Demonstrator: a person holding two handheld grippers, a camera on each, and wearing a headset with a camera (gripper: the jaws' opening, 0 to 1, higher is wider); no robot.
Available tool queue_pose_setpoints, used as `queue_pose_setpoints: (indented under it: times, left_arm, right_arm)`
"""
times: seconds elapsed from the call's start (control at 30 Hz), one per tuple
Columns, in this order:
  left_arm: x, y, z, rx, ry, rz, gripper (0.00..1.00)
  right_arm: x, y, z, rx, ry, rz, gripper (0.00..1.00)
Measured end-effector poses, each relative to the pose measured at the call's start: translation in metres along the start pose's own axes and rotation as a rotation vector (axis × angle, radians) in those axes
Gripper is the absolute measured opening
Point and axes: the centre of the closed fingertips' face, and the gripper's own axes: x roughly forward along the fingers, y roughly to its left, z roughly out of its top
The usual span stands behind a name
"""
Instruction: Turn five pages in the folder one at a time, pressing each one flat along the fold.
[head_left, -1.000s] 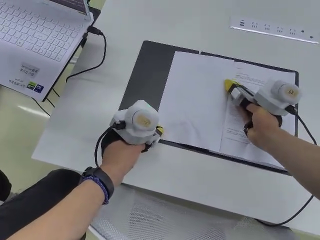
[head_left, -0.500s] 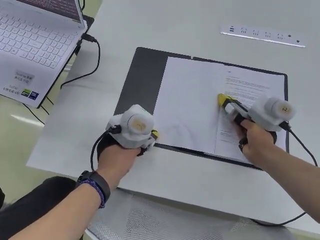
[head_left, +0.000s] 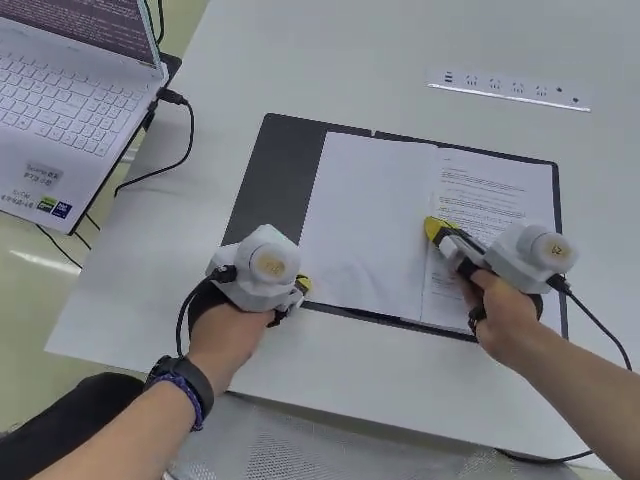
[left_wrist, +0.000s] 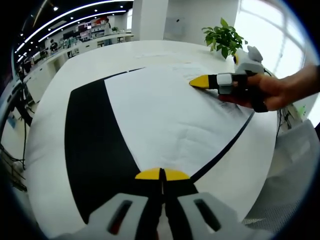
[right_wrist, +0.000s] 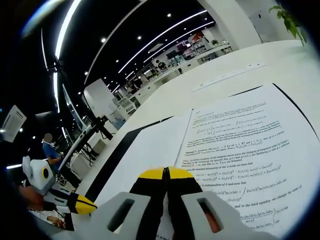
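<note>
The black folder lies open on the white table in the head view, the left gripper at its near edge and the right gripper tipped onto the fold between a blank page and a printed page. In the left gripper view, its 2 yellow-tipped jaws are clenched on nothing, apparently touching the folder's edge. In the right gripper view, the 2 jaws are likewise clenched empty over the fold.

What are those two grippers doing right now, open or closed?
Left gripper: closed, at the folder near edge, nothing visibly held.
Right gripper: closed, tips over the printed page.
</note>
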Motion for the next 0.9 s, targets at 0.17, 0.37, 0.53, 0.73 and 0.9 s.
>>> queue_pose_setpoints:
  times: [0.17,0.37,0.53,0.73,0.9]
  left_arm:
    - [0.0,0.0,0.0,0.009,0.002,0.001,0.0]
    - [0.001,0.0,0.0,0.014,0.0,-0.001,0.0]
    - [0.0,0.0,0.0,0.017,-0.006,0.0,0.0]
    - [0.001,0.0,0.001,0.019,-0.007,0.003,0.0]
    - [0.001,0.0,0.0,0.022,-0.007,0.001,0.0]
  right_arm:
    - [-0.006,0.003,-0.006,-0.008,0.011,0.004,0.0]
    - [-0.012,0.005,-0.01,-0.007,0.019,0.006,0.0]
    - [-0.018,0.003,-0.017,0.001,0.019,0.007,0.0]
    - [-0.021,0.0,-0.021,0.004,0.023,0.006,0.0]
    - [-0.024,-0.001,-0.026,0.003,0.029,0.007,0.0]
